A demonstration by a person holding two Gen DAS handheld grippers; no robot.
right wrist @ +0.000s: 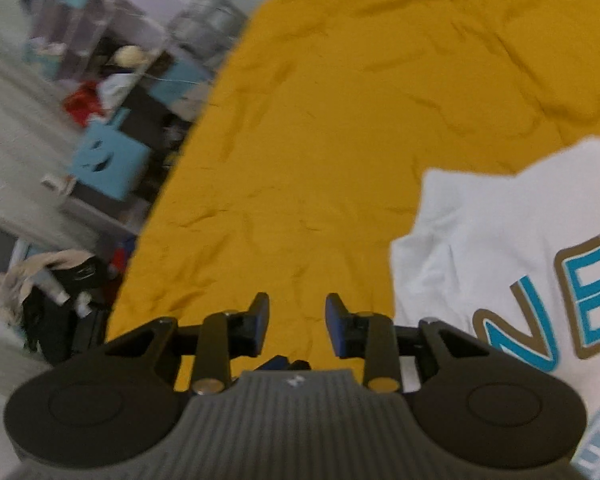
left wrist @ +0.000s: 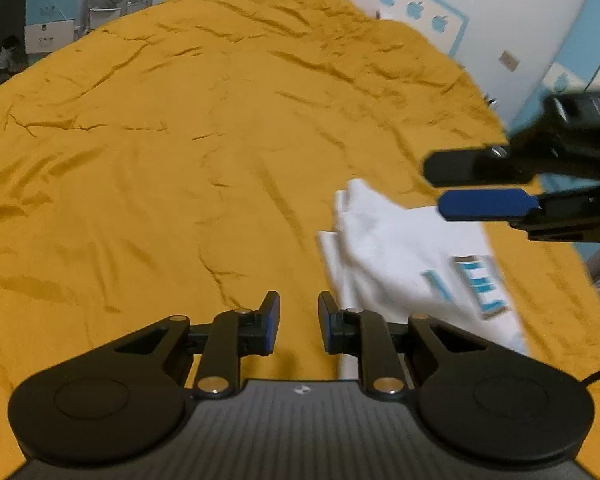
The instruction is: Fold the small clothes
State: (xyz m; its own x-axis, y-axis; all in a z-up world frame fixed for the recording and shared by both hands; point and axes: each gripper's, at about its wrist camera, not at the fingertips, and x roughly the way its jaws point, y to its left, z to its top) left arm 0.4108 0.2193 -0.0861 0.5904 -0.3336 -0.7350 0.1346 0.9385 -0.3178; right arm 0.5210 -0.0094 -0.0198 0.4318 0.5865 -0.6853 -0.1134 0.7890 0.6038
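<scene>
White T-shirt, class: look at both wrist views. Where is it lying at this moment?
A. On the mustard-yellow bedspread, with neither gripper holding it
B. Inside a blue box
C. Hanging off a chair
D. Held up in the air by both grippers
A: the white T-shirt lies rumpled on the mustard-yellow bedspread, while the left gripper and the right gripper both show empty gaps between their fingers.

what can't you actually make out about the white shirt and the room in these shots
- White shirt: full print unreadable; right wrist view cuts the lettering at the right edge, left wrist view blurs it.
- Shirt's lower part: hidden behind the left tool body in the left wrist view.
- Right tool: cut off by the right edge there.
- Floor clutter beside the yellow bedcover: motion-blurred, items unidentifiable.
</scene>
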